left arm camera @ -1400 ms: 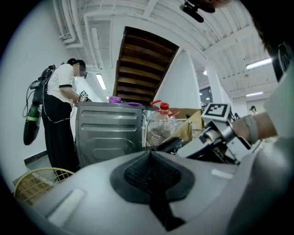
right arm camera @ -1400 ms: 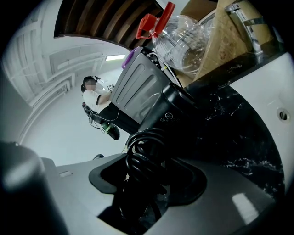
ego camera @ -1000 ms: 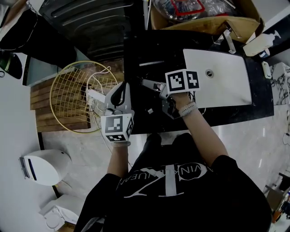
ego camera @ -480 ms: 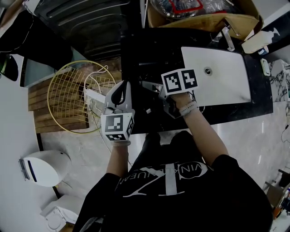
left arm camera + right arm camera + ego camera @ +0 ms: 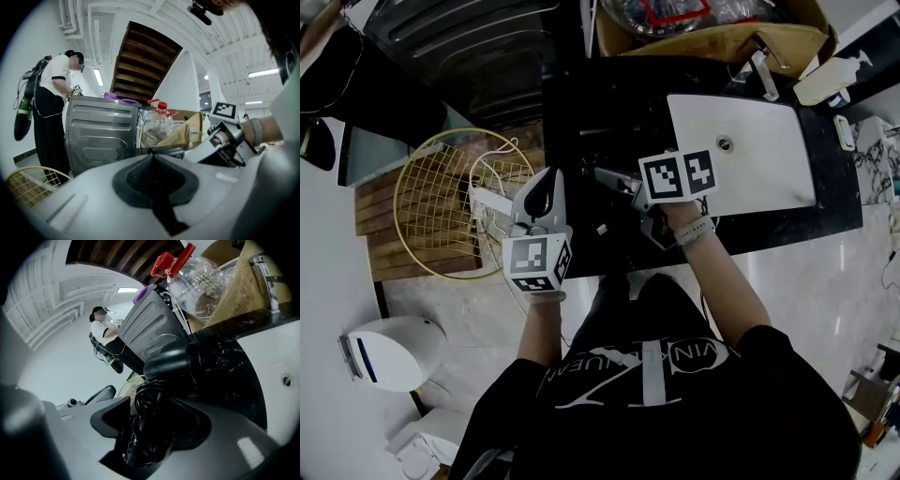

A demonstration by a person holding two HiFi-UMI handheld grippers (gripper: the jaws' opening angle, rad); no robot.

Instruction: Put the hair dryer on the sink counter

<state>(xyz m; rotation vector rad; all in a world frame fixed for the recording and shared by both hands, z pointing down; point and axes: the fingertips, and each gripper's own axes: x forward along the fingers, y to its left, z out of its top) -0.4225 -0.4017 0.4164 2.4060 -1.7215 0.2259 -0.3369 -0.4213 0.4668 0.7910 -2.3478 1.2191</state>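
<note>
The black hair dryer point(image 5: 171, 363) with its coiled black cord point(image 5: 149, 420) sits between the jaws of my right gripper point(image 5: 151, 432), which is shut on it. It hangs just over the black sink counter point(image 5: 234, 366). In the head view my right gripper point(image 5: 607, 176) points left over the dark counter point(image 5: 759, 230), left of the white basin point(image 5: 741, 155); the dryer is hard to tell from the black top there. My left gripper point(image 5: 549, 183) is off the counter's left edge, beside the basket. Its jaws are shut with nothing in them, as the left gripper view point(image 5: 152, 161) shows.
A yellow wire basket point(image 5: 441, 202) with a white cord stands on the floor at the left. A grey metal appliance point(image 5: 478, 42) is behind it. A cardboard box point(image 5: 722, 42) with plastic bottles, a faucet point(image 5: 762, 73) and a soap dispenser point(image 5: 830, 80) line the counter's back. A person point(image 5: 54, 93) stands far off.
Both grippers hold nearly the same places over the counter's left end. The head view has drifted a little, so everything sits slightly left and higher in it.
</note>
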